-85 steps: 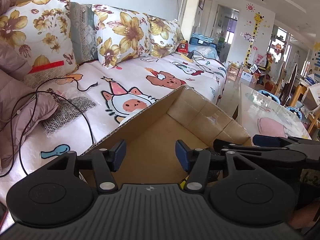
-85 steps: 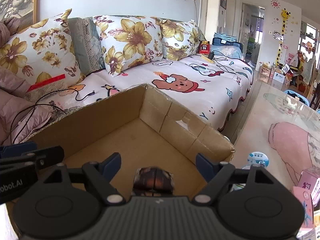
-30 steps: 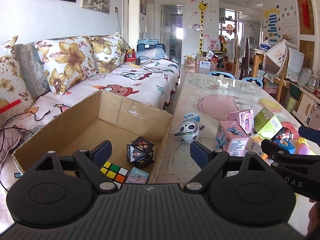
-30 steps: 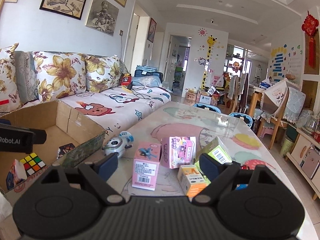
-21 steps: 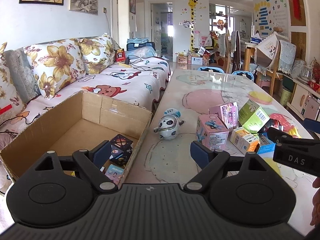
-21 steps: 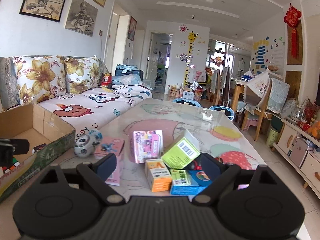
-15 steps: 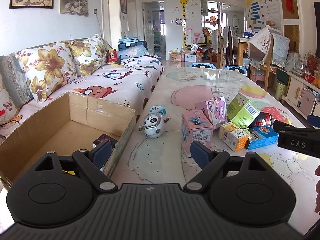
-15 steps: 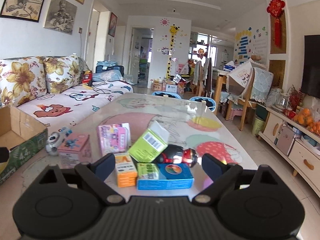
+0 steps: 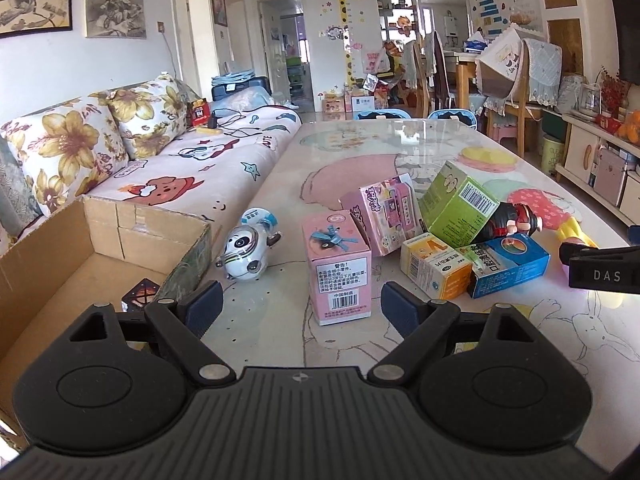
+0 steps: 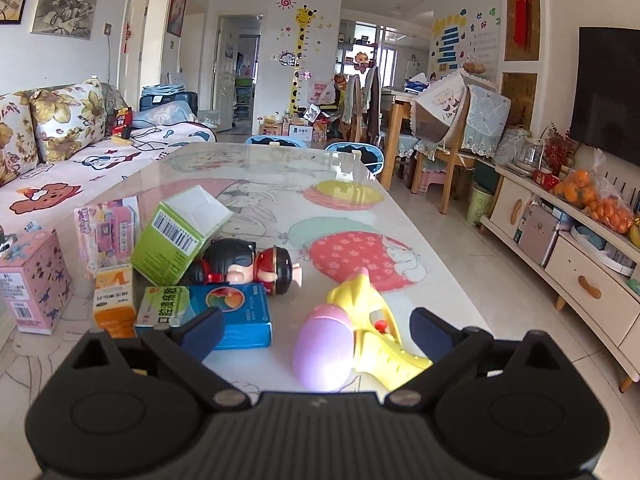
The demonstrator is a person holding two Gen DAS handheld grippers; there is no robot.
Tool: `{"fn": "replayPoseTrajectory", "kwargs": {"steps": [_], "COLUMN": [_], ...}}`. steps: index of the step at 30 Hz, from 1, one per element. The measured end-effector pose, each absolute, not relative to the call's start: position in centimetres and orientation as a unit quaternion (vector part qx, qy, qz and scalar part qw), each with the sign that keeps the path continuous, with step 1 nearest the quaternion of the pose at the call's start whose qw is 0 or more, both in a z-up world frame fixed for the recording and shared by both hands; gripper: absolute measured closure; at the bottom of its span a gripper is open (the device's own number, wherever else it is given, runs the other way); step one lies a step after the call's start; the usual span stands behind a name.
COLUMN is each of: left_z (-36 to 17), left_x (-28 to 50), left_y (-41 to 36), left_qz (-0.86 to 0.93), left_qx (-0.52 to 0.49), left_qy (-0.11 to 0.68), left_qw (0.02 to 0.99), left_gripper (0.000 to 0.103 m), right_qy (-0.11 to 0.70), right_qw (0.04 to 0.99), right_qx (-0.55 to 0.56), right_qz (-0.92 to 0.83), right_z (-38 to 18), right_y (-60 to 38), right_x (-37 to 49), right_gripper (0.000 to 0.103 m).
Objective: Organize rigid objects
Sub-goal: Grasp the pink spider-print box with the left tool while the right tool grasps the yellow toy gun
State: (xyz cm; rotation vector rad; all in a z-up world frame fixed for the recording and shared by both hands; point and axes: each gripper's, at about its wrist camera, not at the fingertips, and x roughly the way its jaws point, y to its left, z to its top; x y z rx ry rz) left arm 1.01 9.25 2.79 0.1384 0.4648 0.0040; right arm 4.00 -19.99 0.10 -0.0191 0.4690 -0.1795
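Swung from the box, right tongs [image 10: 314, 330] now straddle toy gun [image 10: 352, 344]

Bare table [image 9: 260, 320] near edge, boxes [image 9: 340, 264] crowding centre (tightly packed)

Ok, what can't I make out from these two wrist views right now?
- Brown cardboard box: left wrist view, floor mostly hidden by the left gripper.
- Yellow toy water gun: right wrist view, grip end behind the right gripper.
- Small print on the blue carton: too small.

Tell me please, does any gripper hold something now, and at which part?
Nothing is held. The left gripper and the right gripper are both open, with no pad touching the toys or boxes.
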Motion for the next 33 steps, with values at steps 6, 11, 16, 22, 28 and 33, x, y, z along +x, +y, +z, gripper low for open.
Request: {"fn": "replayPoseTrajectory", "kwargs": {"steps": [6, 11, 16, 22, 28, 33], "left_z": [2.3, 2.0, 1.7, 1.6, 1.9, 2.0], "left_x": [2.4, 3.5, 4.2, 4.3, 4.5, 5.0], "left_y": [7.9, 7.6, 7.6, 7.6, 7.6, 8.1], "left_qz": [0.004, 0.011, 0.016, 0.016, 0.02, 0.03], "left_qx": [0.074, 0.079, 0.084, 0.084, 0.083, 0.066], "left_qy": [0.23, 0.226, 0.23, 0.239, 0.239, 0.253], "left_qw": [0.971, 0.971, 0.969, 0.967, 0.967, 0.965], "left_gripper": [0.0, 0.0, 0.0, 0.0, 0.003, 0.019], "right_qy": [0.252, 0.272, 0.285, 0.293, 0.297, 0.306], "right_qw": [0.964, 0.96, 0.956, 0.953, 0.952, 0.949], "right_qx": [0.002, 0.014, 0.03, 0.042, 0.038, 0.039], "right_qz": [-0.081, -0.071, -0.069, -0.067, -0.063, -0.059], "right_z": [-0.6, -1.1, -1.5, -1.9, -2.1, -2.4], "right_y": [-21.5, -22.7, -24.3, -25.6, -25.8, -26.0], "right_x": [5.9, 6.9, 7.8, 8.6, 8.8, 9.1], "right_gripper": [0.001, 0.001, 0.001, 0.001, 0.001, 0.008]}}
